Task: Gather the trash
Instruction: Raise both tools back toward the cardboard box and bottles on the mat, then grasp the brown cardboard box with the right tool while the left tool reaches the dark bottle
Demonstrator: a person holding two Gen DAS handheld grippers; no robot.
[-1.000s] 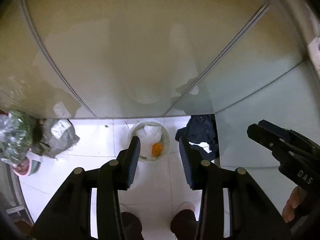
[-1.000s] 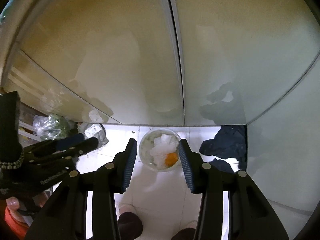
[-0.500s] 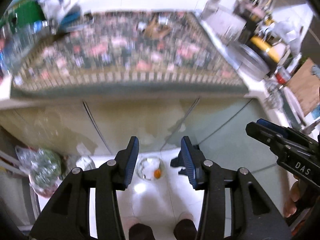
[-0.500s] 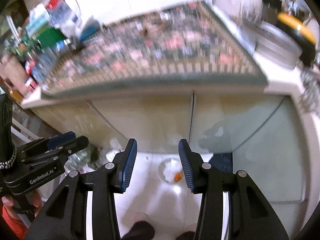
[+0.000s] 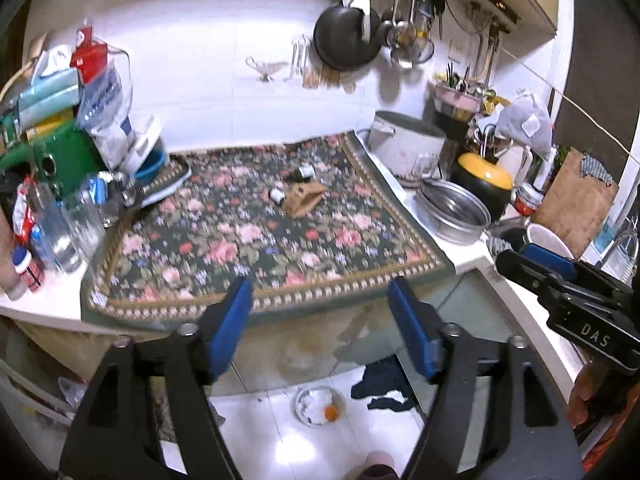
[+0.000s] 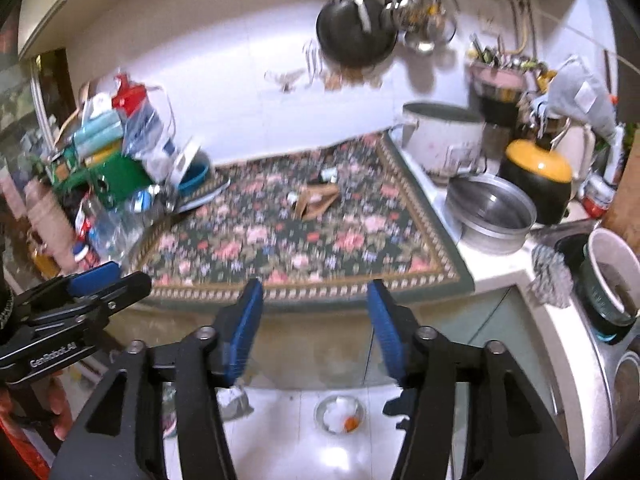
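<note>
A crumpled brown paper scrap lies mid-way back on the floral mat, with two small bottles beside it; the scrap also shows in the right wrist view. A small trash bin with white paper and an orange peel stands on the floor below the counter; the right wrist view shows it too. My left gripper is open and empty, in front of the counter edge. My right gripper is open and empty too, beside it.
Bottles, bags and a green box crowd the counter's left. Pots, a steel bowl and a yellow-lidded cooker stand at the right. A pan and utensils hang on the wall. Dark cloth lies on the floor.
Both grippers have lifted from facing the floor bin and cabinet doors to facing the countertop. Both jaws have opened wider. The bin now sits low in both views.
</note>
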